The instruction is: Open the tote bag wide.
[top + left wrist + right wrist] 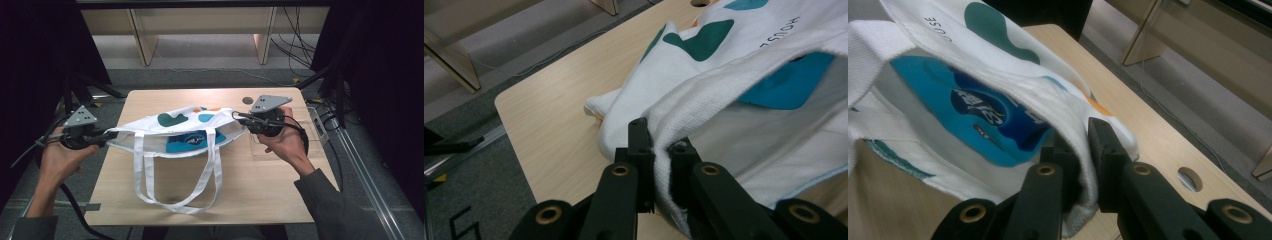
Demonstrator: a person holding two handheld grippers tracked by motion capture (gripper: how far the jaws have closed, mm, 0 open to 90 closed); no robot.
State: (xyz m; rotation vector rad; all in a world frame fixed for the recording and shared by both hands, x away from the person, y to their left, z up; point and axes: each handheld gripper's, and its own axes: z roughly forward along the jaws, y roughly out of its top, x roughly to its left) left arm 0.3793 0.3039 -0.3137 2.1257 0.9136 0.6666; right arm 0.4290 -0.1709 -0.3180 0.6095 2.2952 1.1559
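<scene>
Your left gripper (pixel 659 150) has its black jaws pinched tight on the thick white hem of the white cloth tote bag with the teal, blue and orange blobs (pixel 180 131), right at the bag's left corner. Your right gripper (pixel 1080 150) is doing the same on the opposite corner, jaws clamped on the hem with the fabric squeezed between them. In the high view the left gripper (pixel 102 136) sits just off the bag's left end and the right gripper (pixel 240 119) at its right end, so the mouth is stretched between them and gapes toward you.

Inside the bag you can see a blue packet with dark print (pixel 978 112) lying against the lower wall. The bag's two long white strap handles (pixel 172 187) droop from the rim toward you onto the light wooden table (pixel 260 195). Just right of the bag, behind your right hand (pixel 285 142), there's a clear plastic box (pixel 317 127).
</scene>
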